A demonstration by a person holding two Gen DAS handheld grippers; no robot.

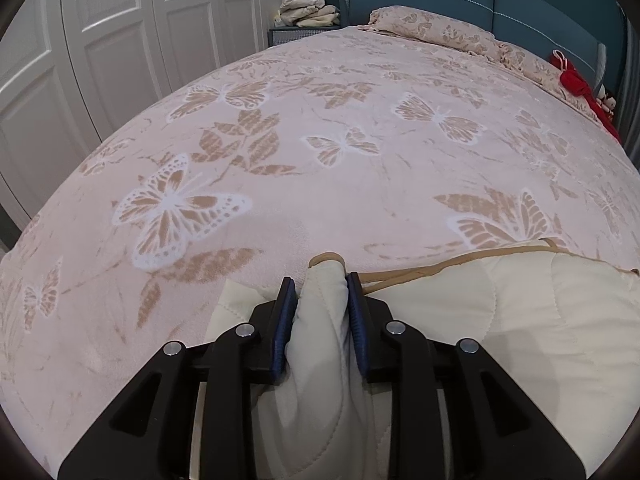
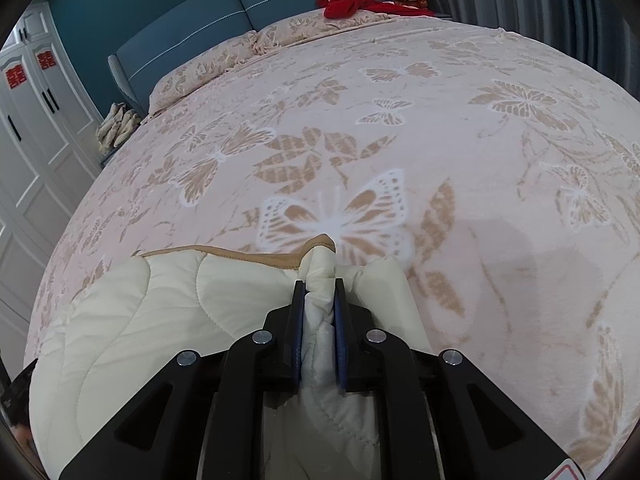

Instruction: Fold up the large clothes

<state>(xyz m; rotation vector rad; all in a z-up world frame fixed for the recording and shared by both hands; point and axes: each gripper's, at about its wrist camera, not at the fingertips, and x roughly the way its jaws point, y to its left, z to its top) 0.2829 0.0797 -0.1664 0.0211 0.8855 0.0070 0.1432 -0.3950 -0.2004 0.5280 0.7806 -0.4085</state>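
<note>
A cream quilted garment (image 1: 500, 320) with tan trim lies at the near edge of the bed, spreading right in the left wrist view and left in the right wrist view (image 2: 140, 320). My left gripper (image 1: 321, 284) is shut on a bunched corner of the garment. My right gripper (image 2: 319, 286) is shut on another bunched corner with tan trim at its tip. Both held corners sit just above the bedspread.
The bed is covered by a pink butterfly-print bedspread (image 1: 320, 120). Matching pillows (image 1: 432, 28) lie by a blue headboard (image 2: 240, 12). Red cloth (image 2: 352, 4) and dolls sit at the far corner. White wardrobe doors (image 1: 100, 40) stand left. Folded clothes (image 1: 308, 10) rest on a nightstand.
</note>
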